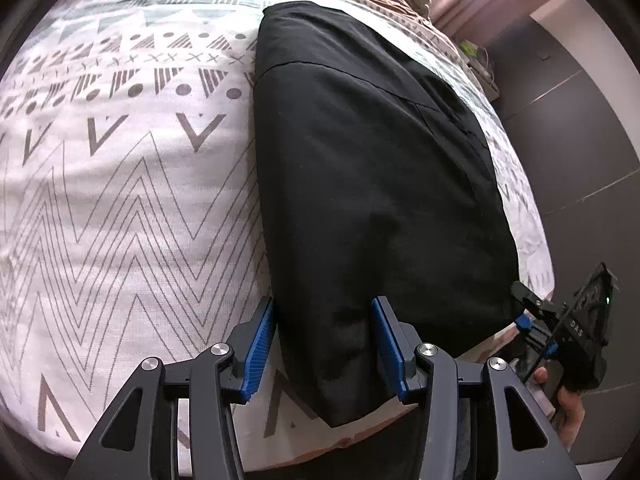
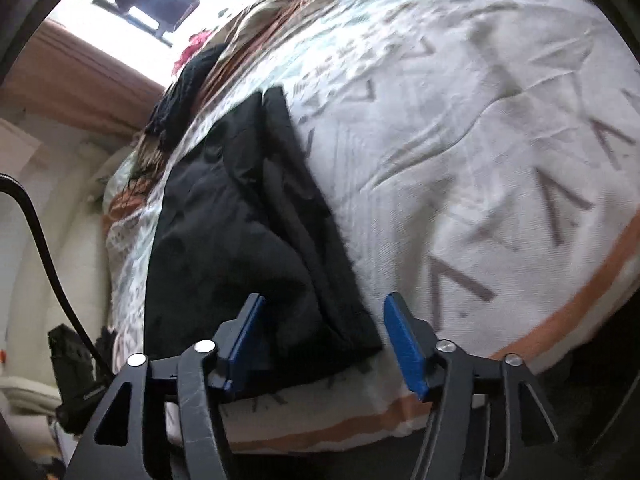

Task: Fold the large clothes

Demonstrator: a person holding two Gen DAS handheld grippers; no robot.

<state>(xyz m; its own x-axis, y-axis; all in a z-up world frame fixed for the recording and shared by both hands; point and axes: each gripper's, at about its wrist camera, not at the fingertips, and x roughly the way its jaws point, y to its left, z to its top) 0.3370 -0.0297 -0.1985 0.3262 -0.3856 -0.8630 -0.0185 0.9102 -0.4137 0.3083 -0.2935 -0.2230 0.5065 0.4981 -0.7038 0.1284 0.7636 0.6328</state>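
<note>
Hand-held gripper on the left is seen at the lower centre of the left wrist view, its blue pads spread on either side of the near corner of the black garment; the left pad lies against the cloth edge and the right pad sits over the fabric, and no squeeze can be made out, so the corner is judged straddled, not pinched. The garment is laid as a long, already narrowed strip on the patterned bed cover, running from the lower centre of that frame up to the upper centre, close to the bed's right edge, beyond which dark floor is seen. At the lower right of the same frame the right hand-held gripper is seen at the garment's other near corner, held by a hand. In the right wrist view its pads are spread wide, with the garment's near edge lying between them and untouched on the right side. Several risks are judged from this. If the jaws are closed on the top layer alone, the lower layers would be left behind and the fold opened up. If one corner is lifted before the other, the strip would be skewed. Because the cloth lies so near the bed edge, a sideways pull could let it slide toward the floor.
</note>
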